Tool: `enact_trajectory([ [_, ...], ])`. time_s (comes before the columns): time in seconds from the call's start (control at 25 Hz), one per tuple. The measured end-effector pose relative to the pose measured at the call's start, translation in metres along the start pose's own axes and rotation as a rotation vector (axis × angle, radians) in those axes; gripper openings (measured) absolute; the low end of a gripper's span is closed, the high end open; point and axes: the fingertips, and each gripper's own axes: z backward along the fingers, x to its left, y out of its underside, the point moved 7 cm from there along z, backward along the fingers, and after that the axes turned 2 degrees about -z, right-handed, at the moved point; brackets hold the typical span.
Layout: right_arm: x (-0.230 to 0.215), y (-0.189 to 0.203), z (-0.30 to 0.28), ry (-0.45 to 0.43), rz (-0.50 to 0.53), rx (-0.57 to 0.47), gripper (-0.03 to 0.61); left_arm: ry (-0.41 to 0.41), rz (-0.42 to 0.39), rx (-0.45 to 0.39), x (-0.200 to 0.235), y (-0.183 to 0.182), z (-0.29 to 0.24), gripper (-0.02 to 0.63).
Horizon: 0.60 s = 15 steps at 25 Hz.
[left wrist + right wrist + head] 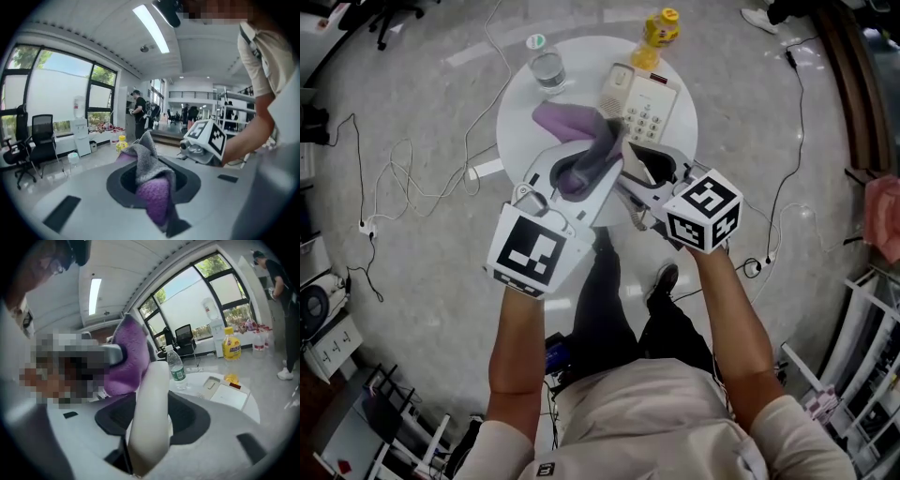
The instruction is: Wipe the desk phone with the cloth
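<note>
The left hand-held gripper (579, 178) is clamped on the cloth (154, 197), which is purple on one side and grey on the other. In the left gripper view the cloth fills the gap between the jaws and rises above them in a soft peak. The right hand-held gripper (654, 169) is just beside it, and its jaws are closed on the cream handset (150, 418) of the desk phone. In the right gripper view the handset stands up between the jaws and the purple cloth is close at its upper end; we cannot tell if the two touch.

We see both hand-held grippers raised side by side over the near edge of a round white worktop (517, 127). In the head view a purple part of the cloth shows over the worktop. A little farther, the phone base (642, 105) with its keypad lies on the worktop. To the left of the base stands a clear water bottle (547, 67). A yellow bottle (659, 33) is by the far rim, just beyond the base. Around the worktop, thin cables (412, 183) lie on the grey floor (422, 281).
</note>
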Motion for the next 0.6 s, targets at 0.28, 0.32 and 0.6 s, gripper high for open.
enact_trajectory([
  [0.28, 0.008, 0.007, 0.002, 0.028, 0.118, 0.083, 0.198, -0.022, -0.07, 0.123, 0.002, 0.017, -0.022, 0.06],
  [0.32, 0.008, 0.008, 0.003, 0.028, 0.12, 0.088, 0.198, -0.031, -0.067, 0.127, 0.004, 0.019, -0.024, 0.06],
  [0.6, 0.006, 0.011, 0.016, 0.027, 0.093, 0.089, 0.198, -0.189, -0.048, 0.145, 0.04, 0.027, -0.005, 0.06],
])
